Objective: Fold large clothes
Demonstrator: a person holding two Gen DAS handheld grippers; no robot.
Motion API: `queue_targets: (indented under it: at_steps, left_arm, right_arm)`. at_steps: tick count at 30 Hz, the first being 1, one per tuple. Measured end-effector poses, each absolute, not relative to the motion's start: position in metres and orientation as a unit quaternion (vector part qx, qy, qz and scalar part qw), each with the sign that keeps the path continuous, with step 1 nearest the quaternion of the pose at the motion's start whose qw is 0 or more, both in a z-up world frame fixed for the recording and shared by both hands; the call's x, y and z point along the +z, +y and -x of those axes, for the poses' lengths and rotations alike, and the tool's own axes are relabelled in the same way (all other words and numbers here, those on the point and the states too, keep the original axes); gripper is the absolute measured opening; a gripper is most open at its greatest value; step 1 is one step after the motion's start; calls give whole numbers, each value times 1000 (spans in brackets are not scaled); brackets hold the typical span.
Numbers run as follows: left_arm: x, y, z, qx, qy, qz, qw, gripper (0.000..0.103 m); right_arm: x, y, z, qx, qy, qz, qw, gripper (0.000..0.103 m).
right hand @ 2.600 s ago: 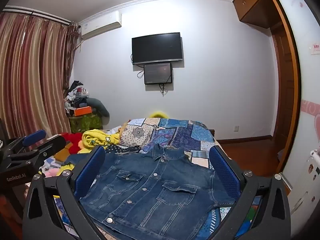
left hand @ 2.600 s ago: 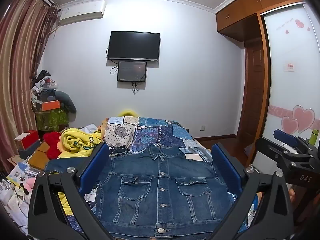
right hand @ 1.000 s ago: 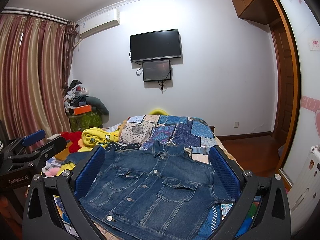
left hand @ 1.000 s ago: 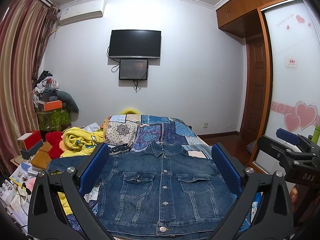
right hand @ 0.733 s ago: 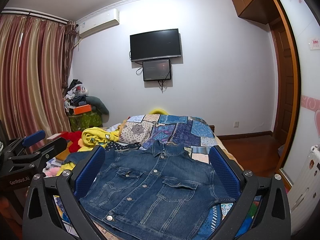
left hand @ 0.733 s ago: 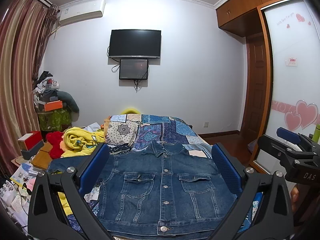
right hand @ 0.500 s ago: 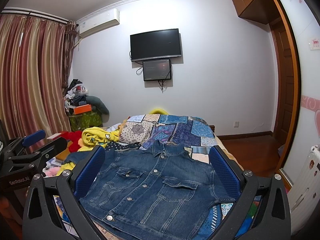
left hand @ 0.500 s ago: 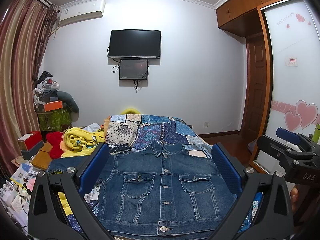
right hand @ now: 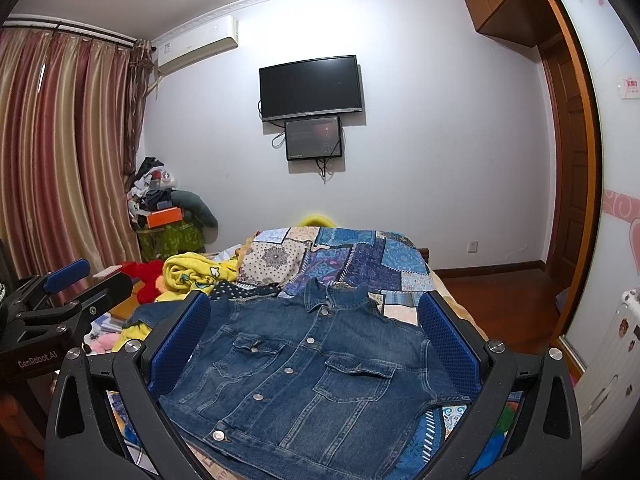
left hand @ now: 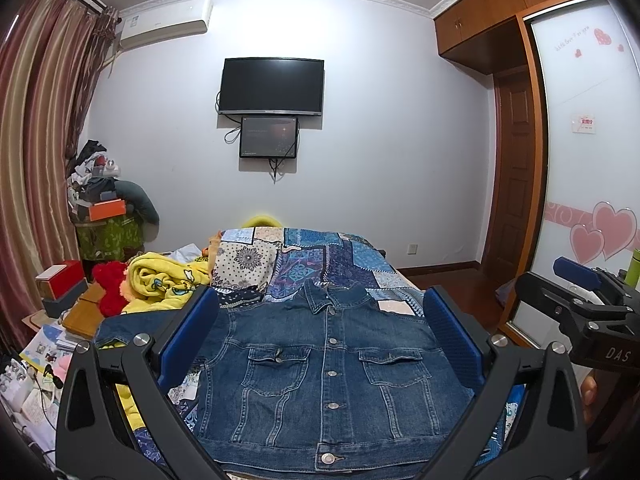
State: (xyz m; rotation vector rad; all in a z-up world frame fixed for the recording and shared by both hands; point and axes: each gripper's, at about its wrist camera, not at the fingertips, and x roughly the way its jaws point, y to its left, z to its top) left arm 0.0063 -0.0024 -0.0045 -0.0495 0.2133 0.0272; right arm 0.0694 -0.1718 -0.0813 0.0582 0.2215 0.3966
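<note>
A blue denim jacket [left hand: 332, 376] lies spread flat and buttoned on the bed, front side up, collar toward the far wall; in the right wrist view the denim jacket [right hand: 308, 376] lies slightly turned. One sleeve [left hand: 120, 326] reaches out to the left. My left gripper [left hand: 320, 340] hovers open above the jacket's near hem, its blue pads wide apart and empty. My right gripper [right hand: 314, 344] is likewise open over the jacket, holding nothing. Each gripper shows at the edge of the other's view.
A patchwork quilt [left hand: 320, 256] covers the bed. A yellow blanket [left hand: 164, 280] and red plush toy [left hand: 110, 284] lie at the bed's left, with boxes and papers [left hand: 60, 320] beside them. Curtains hang at left; a wardrobe and door [left hand: 516, 184] stand at right.
Both grippers have risen very slightly since the earliest frames, then held still. The jacket has not moved.
</note>
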Motion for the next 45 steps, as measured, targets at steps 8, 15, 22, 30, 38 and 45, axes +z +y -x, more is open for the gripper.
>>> queue_targets:
  at_steps: [8,15,22,30,38,45]
  left_arm:
    - [-10,5,-17,16,114,30,993,103]
    - [-21,19,-43,25,138,44,989,103]
    - [-48,57,-88,60,180,74,979,103]
    - [-100,127,-140,110,256,134,951,103]
    - [-153,217,-182,181,307,135,925,103]
    - [-211,311,-218,158,365,243,885,103]
  right_arm:
    - [-88,-166,-79,194,121,-26,973,103]
    - [-94,-157,-100,195,146,-17,970,103]
    - [-115,-138,-138,199,193,-5,961,103]
    - [-150,-110,-192,203,268,16,942,103]
    - [-191,-100,-242,171,343,35,923,103]
    - [-213,-103,-276,120,384,43,914,103]
